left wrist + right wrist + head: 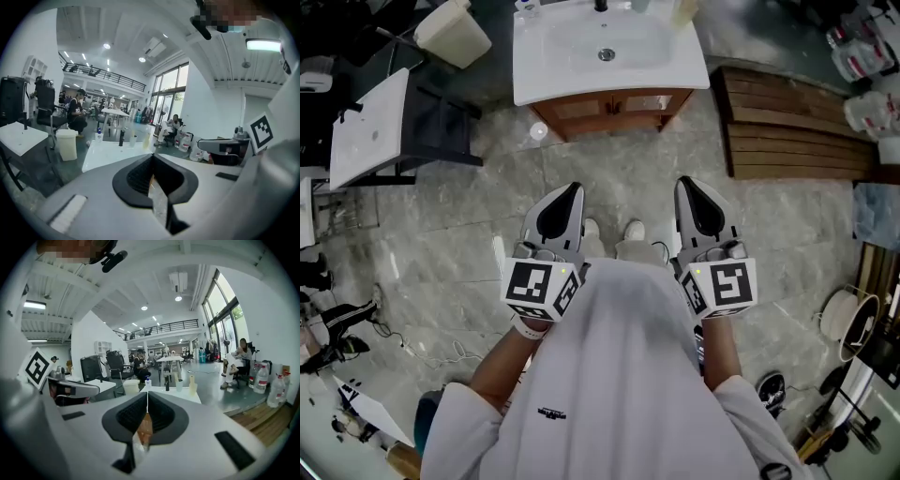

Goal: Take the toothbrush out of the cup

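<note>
Both grippers are held close to my body and aim at a white sink vanity ahead. My left gripper is shut with nothing between its jaws; in its own view they meet. The right gripper is likewise shut and empty, its jaws closed in a seam. A pale translucent cup stands at the back of the counter, next to the black faucet; it also shows in the left gripper view as the cup. The toothbrush is too small to make out. Both grippers are well short of the counter.
A yellowish bottle and a blue-capped bottle flank the cup. A beige bin and a white table stand to the left, a slatted wooden platform to the right. People sit in the background.
</note>
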Demonstrator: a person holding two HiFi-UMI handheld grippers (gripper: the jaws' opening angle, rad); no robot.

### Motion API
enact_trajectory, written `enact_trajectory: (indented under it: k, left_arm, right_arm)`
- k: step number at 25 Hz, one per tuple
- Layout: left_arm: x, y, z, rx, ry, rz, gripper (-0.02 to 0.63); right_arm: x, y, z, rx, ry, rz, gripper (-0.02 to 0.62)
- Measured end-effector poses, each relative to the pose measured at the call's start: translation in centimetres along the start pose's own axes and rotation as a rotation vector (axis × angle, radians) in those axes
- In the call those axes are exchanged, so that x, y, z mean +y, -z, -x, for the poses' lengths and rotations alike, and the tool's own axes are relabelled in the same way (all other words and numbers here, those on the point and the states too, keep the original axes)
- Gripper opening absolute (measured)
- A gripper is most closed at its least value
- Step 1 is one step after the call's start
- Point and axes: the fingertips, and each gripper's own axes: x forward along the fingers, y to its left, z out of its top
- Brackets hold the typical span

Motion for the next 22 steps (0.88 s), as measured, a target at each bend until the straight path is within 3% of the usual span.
enact_trajectory:
  k: [6, 16, 22]
  left_arm:
    - [-2.0, -0.9, -1.0, -0.013, -0.006, -0.046, 0.006]
    - [-4.0, -0.4, -4.2, 0.005, -0.047, -0.031, 0.006]
    - [-0.5, -2.0, -8.4, -0.010, -0.067, -0.023, 0.006]
  right_arm:
    - [-2.0, 0.2, 1.1, -0.035, -0.019, -0.040, 0.009]
    - [-6.5, -0.2, -0.3, -0.045, -0.070, -0.030, 0.009]
    - [-8.5, -0.5, -6.2, -0.032, -0.087, -0.027, 0.009]
